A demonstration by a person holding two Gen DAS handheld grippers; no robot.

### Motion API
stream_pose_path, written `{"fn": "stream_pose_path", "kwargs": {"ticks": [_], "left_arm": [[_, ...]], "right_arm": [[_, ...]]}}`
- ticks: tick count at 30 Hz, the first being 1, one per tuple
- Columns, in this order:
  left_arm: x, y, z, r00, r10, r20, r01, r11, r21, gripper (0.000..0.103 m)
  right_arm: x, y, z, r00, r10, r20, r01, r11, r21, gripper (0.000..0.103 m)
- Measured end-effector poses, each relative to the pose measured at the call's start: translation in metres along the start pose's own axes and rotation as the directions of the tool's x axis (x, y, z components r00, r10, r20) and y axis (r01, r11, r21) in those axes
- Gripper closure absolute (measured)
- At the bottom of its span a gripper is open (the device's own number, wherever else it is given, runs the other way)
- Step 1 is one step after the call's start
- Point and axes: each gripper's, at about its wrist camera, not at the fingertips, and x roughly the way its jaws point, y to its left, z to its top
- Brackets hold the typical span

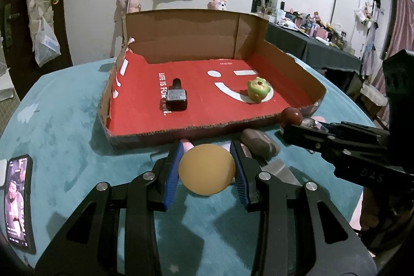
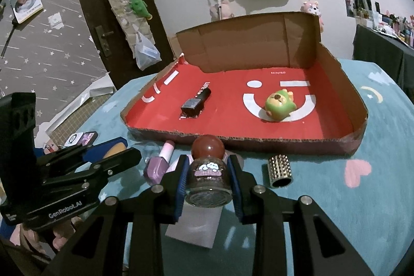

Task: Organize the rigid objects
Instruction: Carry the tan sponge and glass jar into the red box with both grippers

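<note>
Left hand-held gripper (image 1: 207,170) clamped on a tan egg-shaped ball (image 1: 207,168), blue pads (image 1: 172,177) pressing both sides, the ball lifted clear of the teal cloth on the table (image 1: 64,126). Right hand-held gripper (image 2: 208,181) closed on a small glittery bottle with a round red-brown cap (image 2: 208,172), cap pointing toward the box. Just left of that bottle, a purple nail-polish bottle with a pink cap (image 2: 159,163) lies on the cloth; to the right, a studded metal cylinder (image 2: 280,171) on its side. A white card (image 2: 194,226) lies under the right gripper. In the left wrist view a grey-brown pebble-shaped thing (image 1: 258,144) sits just right of the ball. Beyond both grippers, the shallow cardboard box with a red floor (image 1: 207,118), its near wall close to the fingertips. Inside it: a dark bottle on its side (image 1: 176,96), left of centre, and a green toy figure (image 1: 257,89), right, well apart. A phone (image 1: 16,201), screen lit, at the table's left edge.
</note>
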Motion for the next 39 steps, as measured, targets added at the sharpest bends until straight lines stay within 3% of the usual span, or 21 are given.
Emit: {"fn": "stream_pose_path", "kwargs": {"ticks": [24, 39], "left_arm": [[0.048, 0.026, 0.057, 0.997, -0.025, -0.078, 0.021, 0.999, -0.045, 0.067], [0.123, 0.037, 0.061, 0.967, -0.023, -0.253, 0.011, 0.999, -0.050, 0.068]], "right_arm": [[0.024, -0.016, 0.053, 1.000, -0.002, -0.001, 0.002, 1.000, -0.012, 0.070], [0.077, -0.051, 0.067, 0.989, -0.025, -0.145, 0.031, 0.999, 0.034, 0.070]]}}
